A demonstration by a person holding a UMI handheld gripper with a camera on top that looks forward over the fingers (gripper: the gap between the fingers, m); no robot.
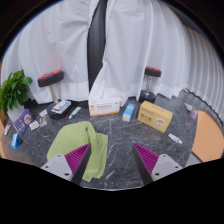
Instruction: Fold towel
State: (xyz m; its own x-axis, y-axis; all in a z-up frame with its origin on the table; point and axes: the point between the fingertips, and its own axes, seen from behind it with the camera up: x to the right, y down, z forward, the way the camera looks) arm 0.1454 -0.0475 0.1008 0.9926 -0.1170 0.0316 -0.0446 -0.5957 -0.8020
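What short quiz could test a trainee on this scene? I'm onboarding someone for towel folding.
1. True or false: the green towel lies on the dark marble table, partly at the left finger.
2. What plant stands at the table's far left? A) potted green plant B) cactus C) none
3. Fill in: the gripper is ____, holding nothing.

Key: 1 true; 2 A; 3 open

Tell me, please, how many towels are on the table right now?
1. The green towel lies on the dark table, just ahead of the open gripper, partly over one finger. Clutter beyond may hide others.
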